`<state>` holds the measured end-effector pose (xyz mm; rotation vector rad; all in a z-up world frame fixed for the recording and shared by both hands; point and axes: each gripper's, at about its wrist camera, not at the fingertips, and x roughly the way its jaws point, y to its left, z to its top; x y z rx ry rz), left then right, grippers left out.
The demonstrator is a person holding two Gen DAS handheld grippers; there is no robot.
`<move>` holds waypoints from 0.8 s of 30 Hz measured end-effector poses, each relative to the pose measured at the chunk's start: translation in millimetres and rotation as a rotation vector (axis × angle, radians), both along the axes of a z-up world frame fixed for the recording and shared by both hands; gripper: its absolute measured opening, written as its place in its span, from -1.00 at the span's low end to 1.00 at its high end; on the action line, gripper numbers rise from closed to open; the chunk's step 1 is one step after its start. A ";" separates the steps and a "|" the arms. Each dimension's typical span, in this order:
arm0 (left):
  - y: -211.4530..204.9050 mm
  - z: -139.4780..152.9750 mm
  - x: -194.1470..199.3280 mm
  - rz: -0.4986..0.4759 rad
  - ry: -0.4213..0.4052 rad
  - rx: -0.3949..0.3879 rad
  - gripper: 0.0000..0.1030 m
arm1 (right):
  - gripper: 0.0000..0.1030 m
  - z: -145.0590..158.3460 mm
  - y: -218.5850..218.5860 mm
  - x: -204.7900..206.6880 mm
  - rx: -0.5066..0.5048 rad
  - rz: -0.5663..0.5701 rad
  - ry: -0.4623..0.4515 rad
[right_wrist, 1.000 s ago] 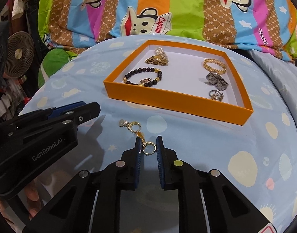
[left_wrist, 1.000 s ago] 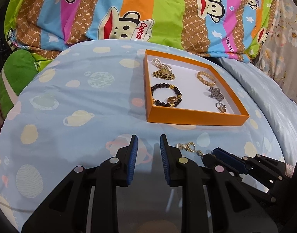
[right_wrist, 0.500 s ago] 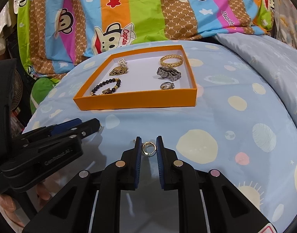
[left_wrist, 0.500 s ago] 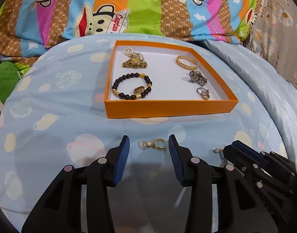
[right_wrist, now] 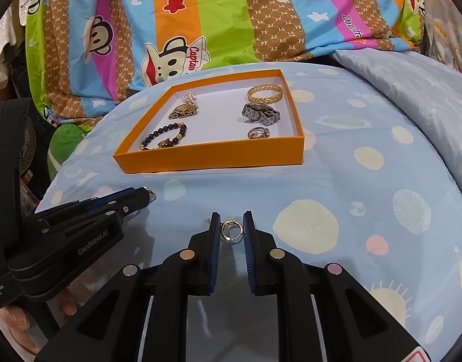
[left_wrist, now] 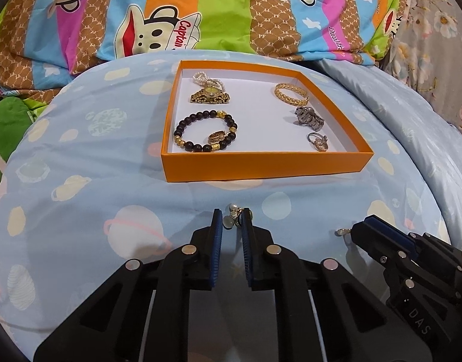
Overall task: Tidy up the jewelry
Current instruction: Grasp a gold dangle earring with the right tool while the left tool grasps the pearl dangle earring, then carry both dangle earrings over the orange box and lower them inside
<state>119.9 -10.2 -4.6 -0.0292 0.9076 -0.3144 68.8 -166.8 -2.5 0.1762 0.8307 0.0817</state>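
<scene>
An orange tray on the blue bedspread holds a gold watch with pearls, a black bead bracelet, a gold bangle, a silver watch and a ring. My left gripper is shut on a gold pearl earring in front of the tray. My right gripper is shut on a second gold hoop earring, and it also shows in the left wrist view.
A striped monkey-print quilt lies piled behind the tray. A pale floral pillow sits at the right. A fan and a green cushion stand off the left edge. The left gripper's body lies close beside the right.
My left gripper has moved forward and closed on the pearl earring, which lay between its open fingers. My right gripper still holds the hoop earring; its view has shifted a little.
</scene>
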 end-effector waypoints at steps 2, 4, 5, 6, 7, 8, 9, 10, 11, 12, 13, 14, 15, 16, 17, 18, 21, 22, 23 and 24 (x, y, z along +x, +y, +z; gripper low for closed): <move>0.3 0.9 -1.0 0.001 -0.005 -0.002 -0.77 | -0.72 0.6 -0.4 -0.6 0.001 -0.002 -0.004; 0.9 2.9 -2.9 0.004 -0.014 -0.004 -0.78 | -0.72 1.4 -1.3 -1.5 0.003 -0.006 -0.011; 1.7 4.3 -4.5 0.005 -0.019 -0.006 -0.78 | -0.72 1.7 -1.9 -1.9 0.004 -0.007 -0.015; 2.4 5.3 -6.1 0.005 -0.022 -0.009 -0.78 | -0.72 1.9 -2.3 -2.1 0.005 -0.009 -0.017; 3.0 6.0 -7.8 0.005 -0.024 -0.010 -0.78 | -0.72 2.0 -2.4 -2.6 0.006 -0.010 -0.020; 3.2 6.5 -9.0 0.006 -0.026 -0.010 -0.78 | -0.72 2.6 -2.3 -2.9 0.005 -0.011 -0.022; 3.9 7.6 -11.1 0.005 -0.031 -0.010 -0.78 | -0.72 3.0 -2.5 -3.3 0.005 -0.012 -0.026; 5.0 9.1 -13.3 0.005 -0.036 -0.011 -0.78 | -0.72 3.6 -2.6 -3.7 0.005 -0.013 -0.029; 6.0 10.4 -14.6 0.006 -0.039 -0.014 -0.78 | -0.72 4.0 -2.8 -4.1 0.006 -0.014 -0.032; 7.6 12.3 -16.3 0.005 -0.042 -0.020 -0.78 | -0.72 4.3 -3.1 -4.6 0.007 -0.015 -0.034; 9.3 14.2 -17.4 0.007 -0.044 -0.025 -0.78 | -0.72 4.9 -3.6 -5.1 0.009 -0.016 -0.038; 10.8 16.0 -18.2 0.008 -0.047 -0.030 -0.78 | -0.72 5.4 -3.7 -5.4 0.009 -0.017 -0.042; 12.0 18.2 -18.9 0.009 -0.051 -0.033 -0.78 | -0.72 5.8 -3.8 -5.6 0.008 -0.018 -0.044; 14.1 21.5 -19.4 0.011 -0.059 -0.035 -0.78 | -0.72 6.5 -3.8 -5.8 0.006 -0.018 -0.048; 15.1 23.9 -19.3 0.012 -0.063 -0.037 -0.78 | -0.72 7.4 -3.6 -5.6 0.003 -0.017 -0.052; 16.3 27.3 -18.6 0.012 -0.069 -0.039 -0.78 | -0.72 8.6 -3.6 -5.1 0.000 -0.016 -0.055; 16.9 38.1 -14.0 0.012 -0.093 -0.032 -0.78 | -0.73 14.4 -4.6 -0.4 -0.012 -0.016 -0.070; 16.7 43.3 -10.6 0.012 -0.107 -0.028 -0.78 | -0.72 17.9 -6.0 3.0 -0.014 -0.018 -0.078; 16.1 47.1 -7.7 0.012 -0.116 -0.026 -0.78 | -0.72 20.7 -7.1 6.1 -0.015 -0.018 -0.084; 15.3 50.9 -4.9 0.013 -0.126 -0.025 -0.77 | -0.72 24.8 -9.0 10.8 -0.017 -0.020 -0.093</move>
